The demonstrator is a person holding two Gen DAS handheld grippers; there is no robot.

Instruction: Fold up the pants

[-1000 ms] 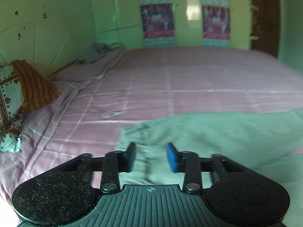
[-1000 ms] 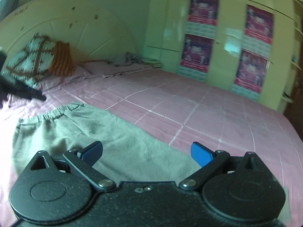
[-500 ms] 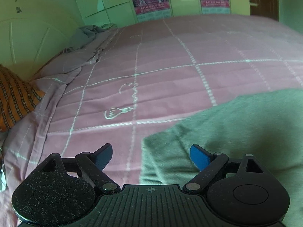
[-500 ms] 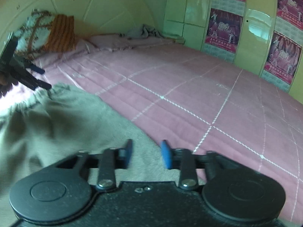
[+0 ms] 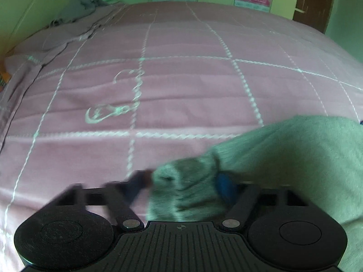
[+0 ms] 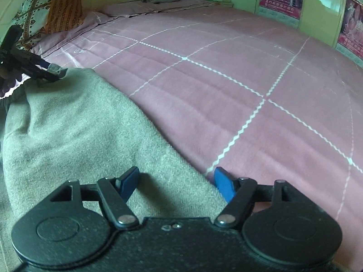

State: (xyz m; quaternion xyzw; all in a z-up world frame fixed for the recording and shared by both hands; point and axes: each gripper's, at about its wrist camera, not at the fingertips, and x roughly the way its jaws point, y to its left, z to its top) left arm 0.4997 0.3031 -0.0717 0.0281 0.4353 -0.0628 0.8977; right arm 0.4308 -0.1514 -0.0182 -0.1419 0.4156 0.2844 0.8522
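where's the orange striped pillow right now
In the right wrist view the orange striped pillow leans against the headboard at the upper left, right beside a patterned pillow.

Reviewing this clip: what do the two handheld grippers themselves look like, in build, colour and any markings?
Both look alike. The left gripper and right gripper each have a speckled matte black body with two round discs, black link arms on silver pivot pins, and blue pads on the fingertips. The left body has ribbed grooves and a small crosshair mark at its centre. No cables or sleeves are visible.
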